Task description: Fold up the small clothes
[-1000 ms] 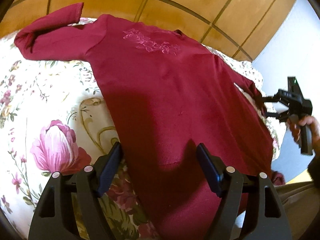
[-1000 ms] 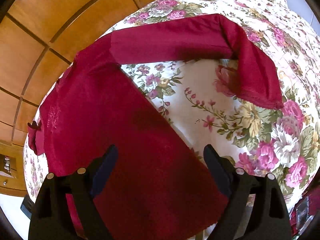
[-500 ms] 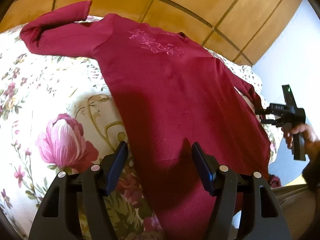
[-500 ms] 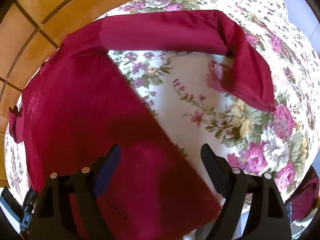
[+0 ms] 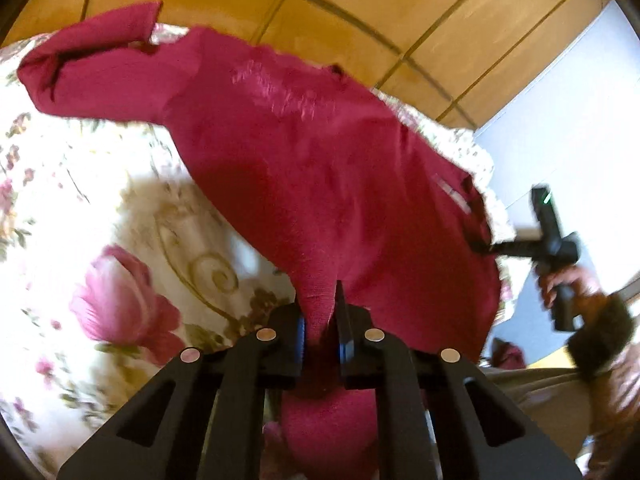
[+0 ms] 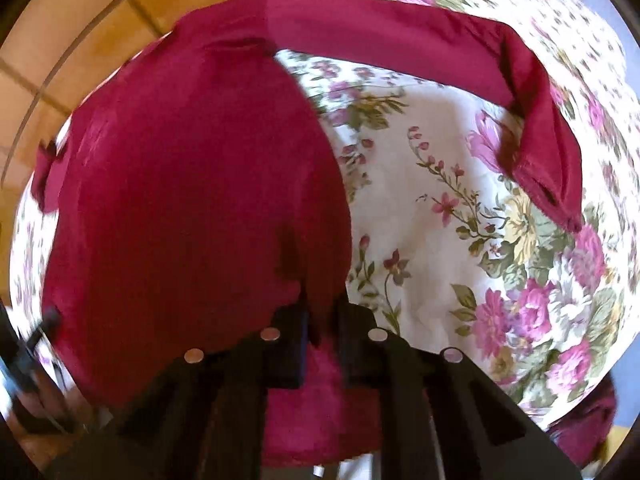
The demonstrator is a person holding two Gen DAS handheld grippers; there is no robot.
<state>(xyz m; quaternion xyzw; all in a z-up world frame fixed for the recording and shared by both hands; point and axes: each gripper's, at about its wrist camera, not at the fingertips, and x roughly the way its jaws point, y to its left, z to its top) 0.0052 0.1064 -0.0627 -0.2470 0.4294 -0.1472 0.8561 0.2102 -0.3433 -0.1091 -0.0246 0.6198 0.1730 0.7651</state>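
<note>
A dark red long-sleeved garment (image 5: 304, 160) with pink embroidery near the neck lies on a floral bedspread (image 5: 80, 208). My left gripper (image 5: 320, 332) is shut on its hem at one bottom corner and lifts the cloth. My right gripper (image 6: 322, 328) is shut on the hem at the other bottom corner of the garment (image 6: 192, 184). It also shows in the left wrist view (image 5: 480, 246), pinching the garment's right edge. One sleeve (image 6: 520, 92) is bent across the bedspread (image 6: 460, 248); the other (image 5: 92, 68) is folded at the far left.
A wooden panelled headboard (image 5: 360, 12) stands behind the bed. A pale wall (image 5: 568, 112) is at the right. The person's hand (image 5: 568, 284) holds the right gripper's handle. More red cloth (image 6: 588, 428) lies off the bed's near corner.
Both grippers were open over the hem; they have closed on it and begun to lift. The garment's lower edge now bunches up between the fingers.
</note>
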